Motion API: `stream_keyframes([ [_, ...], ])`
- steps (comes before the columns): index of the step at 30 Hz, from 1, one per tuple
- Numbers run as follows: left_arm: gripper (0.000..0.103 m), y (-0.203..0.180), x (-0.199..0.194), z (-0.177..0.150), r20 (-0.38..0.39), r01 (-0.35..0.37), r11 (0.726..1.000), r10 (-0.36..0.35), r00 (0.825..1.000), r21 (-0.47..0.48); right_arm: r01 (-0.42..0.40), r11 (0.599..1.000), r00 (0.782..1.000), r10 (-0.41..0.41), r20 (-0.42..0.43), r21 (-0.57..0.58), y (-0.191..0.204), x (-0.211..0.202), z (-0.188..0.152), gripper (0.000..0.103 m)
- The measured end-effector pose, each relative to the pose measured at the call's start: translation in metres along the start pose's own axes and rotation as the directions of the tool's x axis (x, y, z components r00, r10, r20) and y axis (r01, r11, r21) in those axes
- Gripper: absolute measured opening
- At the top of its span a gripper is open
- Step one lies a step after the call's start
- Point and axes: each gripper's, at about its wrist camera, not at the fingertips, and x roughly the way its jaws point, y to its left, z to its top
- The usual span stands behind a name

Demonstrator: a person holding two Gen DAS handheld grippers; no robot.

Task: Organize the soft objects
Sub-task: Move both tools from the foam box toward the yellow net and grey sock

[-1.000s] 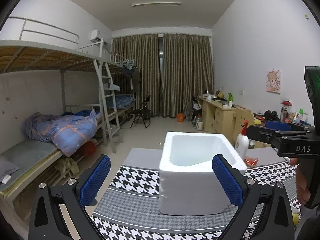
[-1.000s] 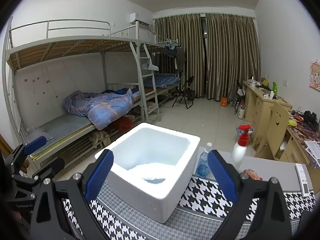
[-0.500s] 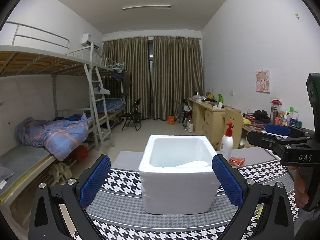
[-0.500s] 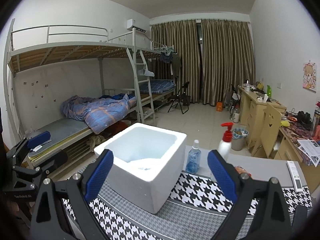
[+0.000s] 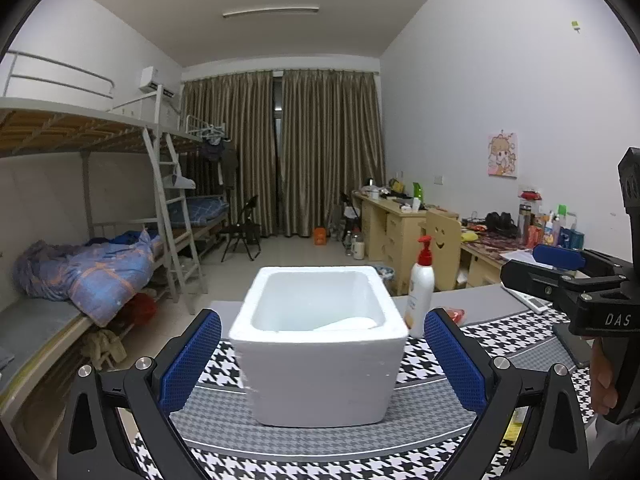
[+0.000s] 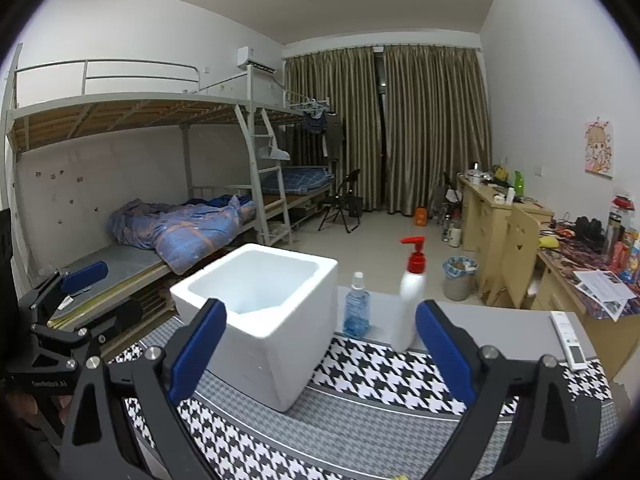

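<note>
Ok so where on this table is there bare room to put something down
Bare houndstooth cloth lies in front of the foam box, and plain grey surface between the pump bottle and the remote. Behind the box it is crowded: a blue bottle and the pump bottle stand close together.

I stood in a shared dormitory room: metal bunk beds [image 6: 132, 128] with a ladder [image 6: 268, 184] ran along the left wall, wooden desks [image 6: 492, 212] cluttered with bottles lined the right, and drawn curtains [image 6: 400, 128] covered the far end.
</note>
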Motion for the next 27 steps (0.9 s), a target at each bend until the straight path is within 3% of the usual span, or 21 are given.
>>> stream_keyframes([
  [27, 0.102, -0.052, 0.011, -0.012, -0.045, 0.184, 0.982, -0.183, 0.982, 0.034, 0.161, 0.984, 0.987, -0.162, -0.005, 0.07, -0.041, -0.048, -0.04, 0.1],
])
